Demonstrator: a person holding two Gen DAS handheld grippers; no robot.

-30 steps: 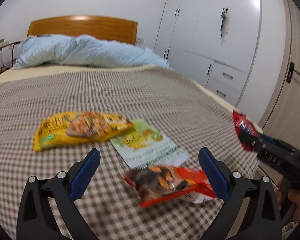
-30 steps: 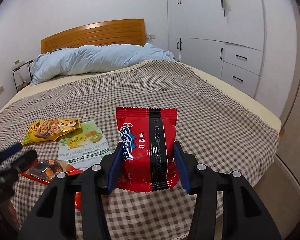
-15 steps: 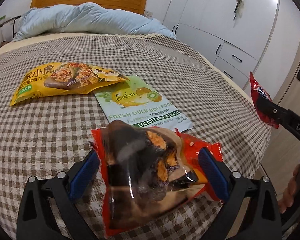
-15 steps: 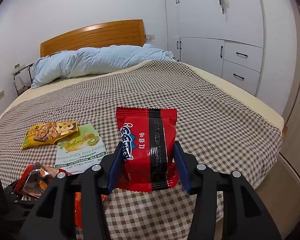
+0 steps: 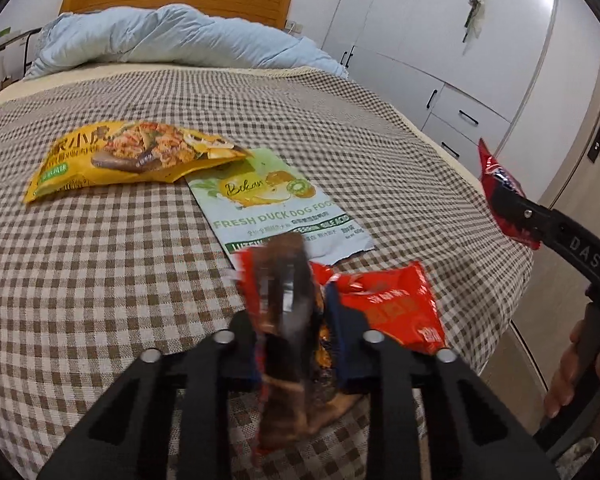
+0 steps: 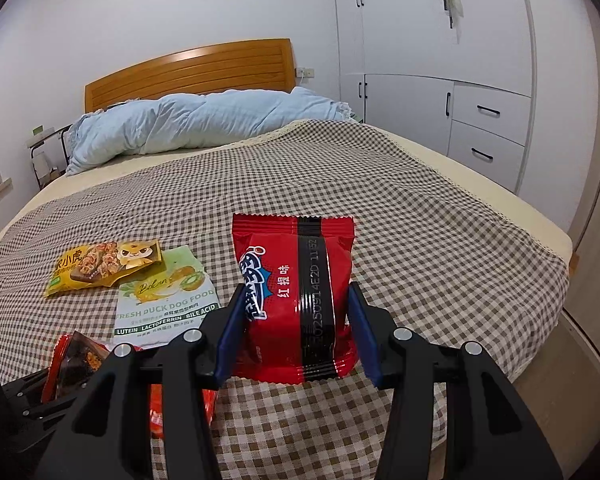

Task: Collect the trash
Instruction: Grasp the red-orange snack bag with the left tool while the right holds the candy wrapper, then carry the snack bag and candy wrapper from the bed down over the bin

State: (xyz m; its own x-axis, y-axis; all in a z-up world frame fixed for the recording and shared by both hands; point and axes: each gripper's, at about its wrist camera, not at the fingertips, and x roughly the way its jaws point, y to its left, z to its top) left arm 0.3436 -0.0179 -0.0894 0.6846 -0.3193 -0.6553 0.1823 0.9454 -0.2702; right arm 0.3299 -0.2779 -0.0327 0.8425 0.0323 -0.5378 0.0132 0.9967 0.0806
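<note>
Bed (image 6: 400, 208) covered by brown-and-white checked spread, cream sheet edge showing along its side. Light blue duvet (image 6: 204, 124) bunched across the head end, against wooden headboard (image 6: 188, 68). White wardrobe (image 6: 440, 60) with black handles and drawers along the wall beside the bed. Small stand (image 6: 44, 148) at far bedside, details unclear

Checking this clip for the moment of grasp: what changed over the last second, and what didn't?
The left tool dropped onto the red-and-brown snack wrapper and its jaws are closing, crumpling the wrapper upright between them; a second ago they stood wide open short of it. Unchanged: the right tool holds the red packet upright, and the yellow wrapper and green dog food pouch lie flat on the checked bedspread.
</note>
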